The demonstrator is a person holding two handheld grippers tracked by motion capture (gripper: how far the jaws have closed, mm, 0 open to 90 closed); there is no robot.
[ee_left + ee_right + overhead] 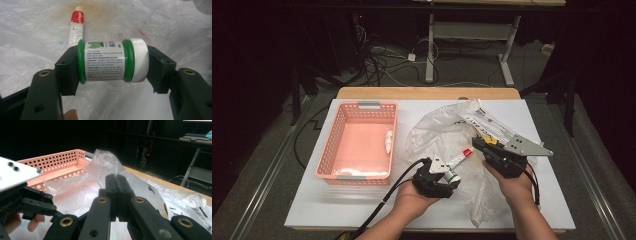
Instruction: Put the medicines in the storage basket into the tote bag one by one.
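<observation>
Green-ringed jar (112,60) with its white cap sits crosswise, clamped between my left gripper's (111,65) pads, over the plastic bag (437,135). Red-capped tube (76,23) lies at eleven o'clock. My right gripper (116,192) pinches the bag film, jaws pressed together.

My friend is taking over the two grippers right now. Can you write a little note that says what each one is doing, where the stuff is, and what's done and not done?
Left gripper: shut on the small green jar with the white lid, gripped end to end, over the plastic bag.
Right gripper: shut on a fold of the plastic bag, holding it up.
Red-capped tube: lying on the bag, just beyond the jar.
Pink basket: at the left of the table, with one small white tube inside.
Done: one item is in the basket, and the jar is picked up.
Left: probably put the jar in the basket, then fetch the red-capped tube.
</observation>
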